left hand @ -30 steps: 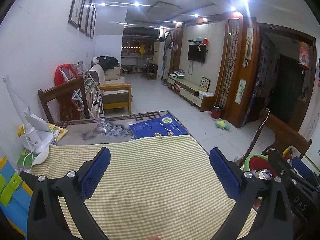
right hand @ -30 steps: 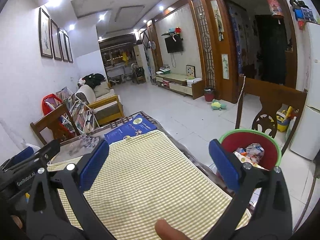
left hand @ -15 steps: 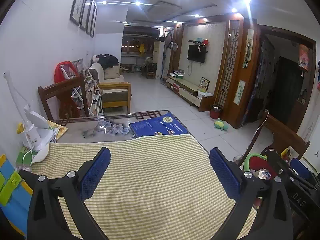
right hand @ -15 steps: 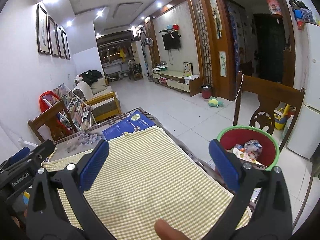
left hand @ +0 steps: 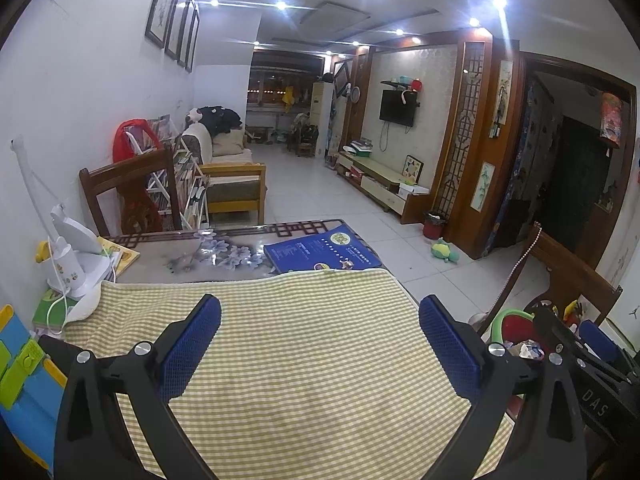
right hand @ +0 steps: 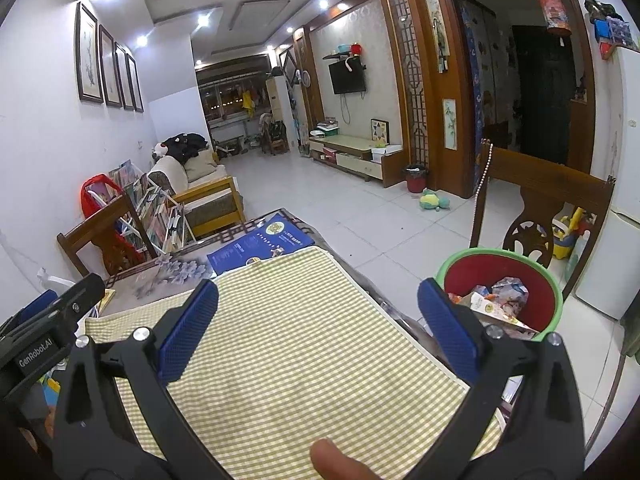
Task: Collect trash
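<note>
left gripper (left hand: 320, 332): wide, empty | right gripper (right hand: 318, 320): wide, empty | trash bin (right hand: 500, 258) beside right fingertip, off table

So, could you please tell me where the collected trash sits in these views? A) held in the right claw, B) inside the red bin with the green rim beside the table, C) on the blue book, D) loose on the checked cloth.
B: wrappers and a carton lie inside the red bin, while the checked cloth is bare and the right claw is open and holds nothing.

Left hand-held gripper (left hand: 320, 344) wide apart above checked cloth (left hand: 304, 360), blue book (left hand: 320, 252) beyond
</note>
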Tool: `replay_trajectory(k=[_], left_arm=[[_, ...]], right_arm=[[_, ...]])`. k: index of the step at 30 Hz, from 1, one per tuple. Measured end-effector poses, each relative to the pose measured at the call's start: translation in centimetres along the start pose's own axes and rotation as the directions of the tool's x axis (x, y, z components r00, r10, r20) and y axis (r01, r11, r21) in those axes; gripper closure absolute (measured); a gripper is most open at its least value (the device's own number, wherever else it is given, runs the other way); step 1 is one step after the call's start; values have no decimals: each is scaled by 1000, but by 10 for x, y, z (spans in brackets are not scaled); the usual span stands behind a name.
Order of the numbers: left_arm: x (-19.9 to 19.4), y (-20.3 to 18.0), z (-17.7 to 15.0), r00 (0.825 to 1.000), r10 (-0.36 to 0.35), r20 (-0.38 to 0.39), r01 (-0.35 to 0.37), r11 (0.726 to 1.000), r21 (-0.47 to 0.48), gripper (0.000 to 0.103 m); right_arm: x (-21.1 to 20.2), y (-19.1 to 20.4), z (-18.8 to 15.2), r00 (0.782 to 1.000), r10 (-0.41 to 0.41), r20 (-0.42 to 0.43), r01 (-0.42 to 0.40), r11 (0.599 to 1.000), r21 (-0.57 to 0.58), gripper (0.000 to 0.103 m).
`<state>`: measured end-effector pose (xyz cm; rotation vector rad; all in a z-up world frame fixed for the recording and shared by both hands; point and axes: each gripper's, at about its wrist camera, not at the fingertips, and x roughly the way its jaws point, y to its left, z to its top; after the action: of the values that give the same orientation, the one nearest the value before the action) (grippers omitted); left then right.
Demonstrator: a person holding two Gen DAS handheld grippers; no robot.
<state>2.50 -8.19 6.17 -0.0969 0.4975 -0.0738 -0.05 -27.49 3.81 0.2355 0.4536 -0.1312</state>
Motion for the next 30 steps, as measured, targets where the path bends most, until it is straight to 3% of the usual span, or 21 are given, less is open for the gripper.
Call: replay_trajectory(k=[20, 30], left_arm=[[25, 6, -2, 999, 7, -41, -8, 1000, -28, 8], [57, 26, -13, 995, 24, -97, -29, 998, -54, 8]], right_arm=[[37, 2, -6, 997, 7, -81, -8, 1000, -8, 5], [84, 12, -23, 982, 22, -188, -30, 999, -38, 5]])
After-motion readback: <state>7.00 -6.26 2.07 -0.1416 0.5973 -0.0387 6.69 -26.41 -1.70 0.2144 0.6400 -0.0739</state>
